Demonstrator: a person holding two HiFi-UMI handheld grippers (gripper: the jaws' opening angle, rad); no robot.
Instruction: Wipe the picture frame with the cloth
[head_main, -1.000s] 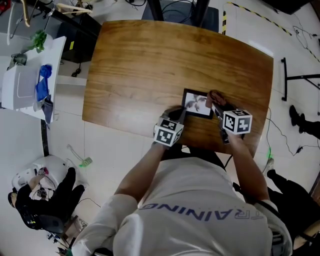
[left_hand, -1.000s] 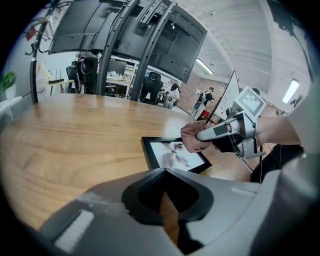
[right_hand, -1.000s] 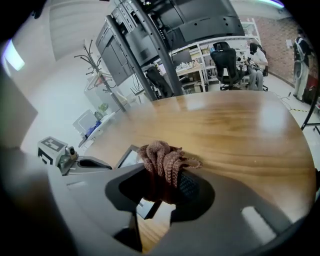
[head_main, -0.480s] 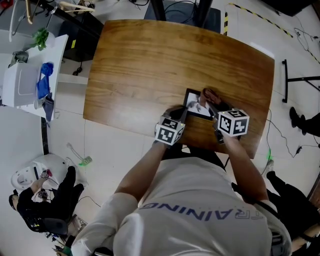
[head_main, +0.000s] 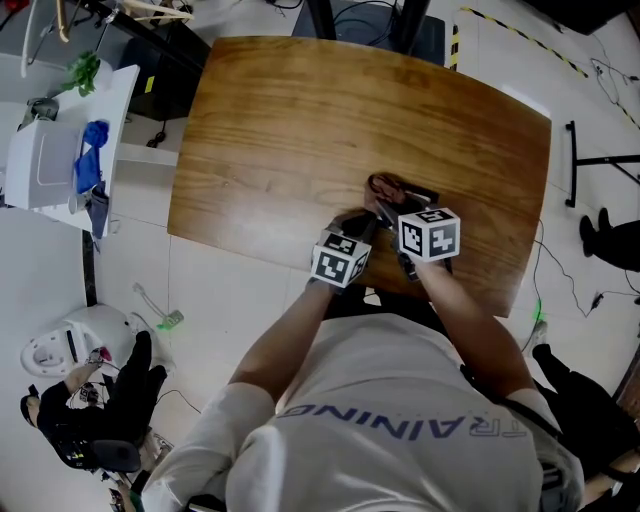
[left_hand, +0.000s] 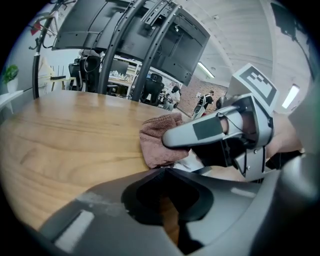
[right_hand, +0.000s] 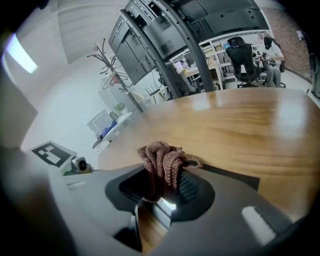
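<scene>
A black picture frame lies on the wooden table, mostly hidden under my right gripper; only its far right corner shows. That gripper is shut on a bunched brown cloth and presses it onto the frame's left part. In the right gripper view the cloth sticks up between the jaws, with the frame's dark edge beyond. My left gripper is at the frame's near left corner, jaws together on its edge. In the left gripper view the cloth sits on the frame just past the jaw tips.
A white side table with a blue item stands left of the wooden table. A person sits on the floor at lower left. A black stand and cables lie at the right. The table's near edge is right below both grippers.
My right gripper has slid leftward across the frame with the cloth, from its right edge to its left part, and now covers most of it. The left gripper has stayed put.
</scene>
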